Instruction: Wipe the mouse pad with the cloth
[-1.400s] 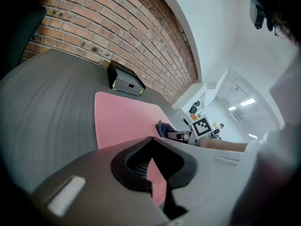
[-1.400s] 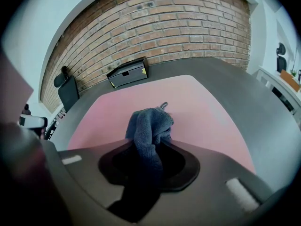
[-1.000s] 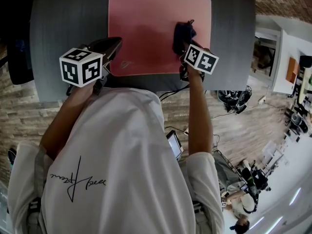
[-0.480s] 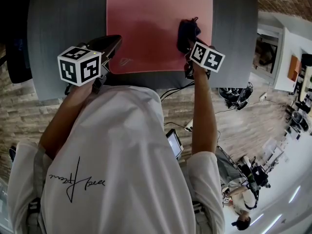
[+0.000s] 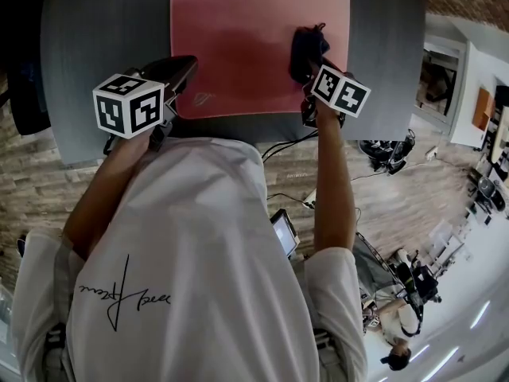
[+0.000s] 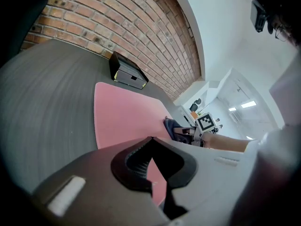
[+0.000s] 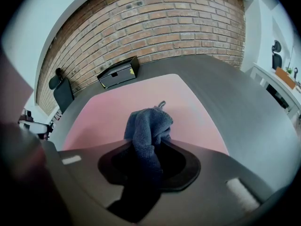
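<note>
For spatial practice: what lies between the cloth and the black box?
From cloth to box: bare pad, then bare table, per the right gripper view.

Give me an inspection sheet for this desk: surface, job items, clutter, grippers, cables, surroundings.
Surface: dark grey table, bare apart from the items below.
Job's things: pink mouse pad lying flat; dark blue cloth bunched on the pad's right side.
Clutter: one black box at the table's wall end.
Grippers: right gripper shut on the cloth; left gripper shut and empty, by the pad's near left corner.
Cables: black cables hanging below the table's near edge.
Surroundings: brick wall, wood-look floor, black chair.
</note>
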`<move>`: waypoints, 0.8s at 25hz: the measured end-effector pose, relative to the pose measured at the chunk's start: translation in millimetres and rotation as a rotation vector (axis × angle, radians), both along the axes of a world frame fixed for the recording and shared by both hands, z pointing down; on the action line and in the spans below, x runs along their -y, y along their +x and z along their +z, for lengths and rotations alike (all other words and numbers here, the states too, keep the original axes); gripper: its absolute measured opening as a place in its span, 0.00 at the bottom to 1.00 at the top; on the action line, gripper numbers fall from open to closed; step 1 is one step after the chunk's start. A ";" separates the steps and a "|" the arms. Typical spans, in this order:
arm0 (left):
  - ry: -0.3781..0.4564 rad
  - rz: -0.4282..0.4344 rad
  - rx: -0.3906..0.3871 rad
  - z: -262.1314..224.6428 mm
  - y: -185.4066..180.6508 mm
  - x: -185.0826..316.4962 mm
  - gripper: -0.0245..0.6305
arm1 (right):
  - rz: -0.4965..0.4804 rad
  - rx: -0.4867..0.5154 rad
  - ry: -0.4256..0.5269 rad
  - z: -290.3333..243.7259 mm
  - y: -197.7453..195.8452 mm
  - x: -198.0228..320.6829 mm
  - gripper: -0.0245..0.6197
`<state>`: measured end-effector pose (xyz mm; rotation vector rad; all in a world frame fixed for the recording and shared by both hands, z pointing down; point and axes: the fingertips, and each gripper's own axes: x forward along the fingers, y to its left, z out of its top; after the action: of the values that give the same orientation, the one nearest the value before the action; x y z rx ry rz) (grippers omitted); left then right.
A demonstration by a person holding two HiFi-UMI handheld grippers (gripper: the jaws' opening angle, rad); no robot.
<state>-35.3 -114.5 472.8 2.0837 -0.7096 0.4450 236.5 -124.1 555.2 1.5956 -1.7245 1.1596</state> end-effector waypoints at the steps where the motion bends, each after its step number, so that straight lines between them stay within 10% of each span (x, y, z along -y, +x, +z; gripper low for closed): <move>1: -0.002 0.000 0.000 0.6 -0.4 0.0 0.06 | 0.001 0.000 0.000 0.1 -0.4 0.1 0.22; 20: -0.032 -0.055 0.002 8.8 -8.5 9.5 0.06 | 0.101 -0.047 0.032 -1.3 32.6 44.6 0.21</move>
<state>-43.8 -124.0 481.6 2.0292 -0.7544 0.4256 269.1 -168.6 553.9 1.7335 -1.6567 1.1376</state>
